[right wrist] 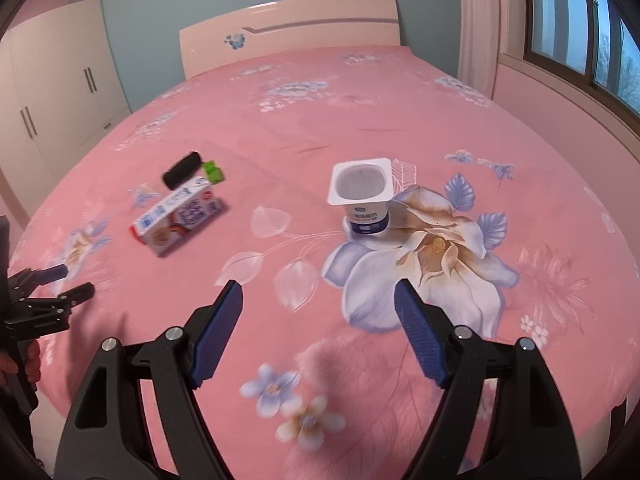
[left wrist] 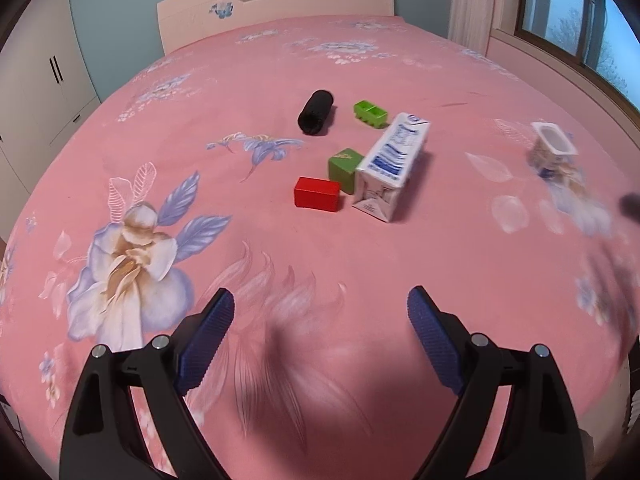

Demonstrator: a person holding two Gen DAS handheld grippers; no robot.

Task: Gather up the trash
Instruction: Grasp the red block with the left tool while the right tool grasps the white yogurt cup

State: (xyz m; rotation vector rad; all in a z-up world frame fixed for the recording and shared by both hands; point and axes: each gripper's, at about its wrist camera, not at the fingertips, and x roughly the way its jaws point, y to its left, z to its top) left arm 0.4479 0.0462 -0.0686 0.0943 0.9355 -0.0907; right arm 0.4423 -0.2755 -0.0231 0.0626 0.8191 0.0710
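A white and blue milk carton (left wrist: 390, 168) lies on its side on the pink bedspread (left wrist: 280, 240); it also shows in the right wrist view (right wrist: 176, 218). An empty white yogurt cup (right wrist: 362, 196) stands upright ahead of my right gripper (right wrist: 318, 294), which is open and empty above the bed. The cup shows at the right in the left wrist view (left wrist: 550, 148). My left gripper (left wrist: 320, 300) is open and empty, well short of the carton. It shows at the left edge of the right wrist view (right wrist: 70, 282).
Beside the carton lie a red block (left wrist: 316, 193), a green block (left wrist: 345, 169), a green two-cell tray (left wrist: 371, 114) and a black roll (left wrist: 315, 112). A headboard (left wrist: 276, 4) stands at the far end. A wardrobe (left wrist: 36, 80) is at the left, a window (left wrist: 592, 28) at the right.
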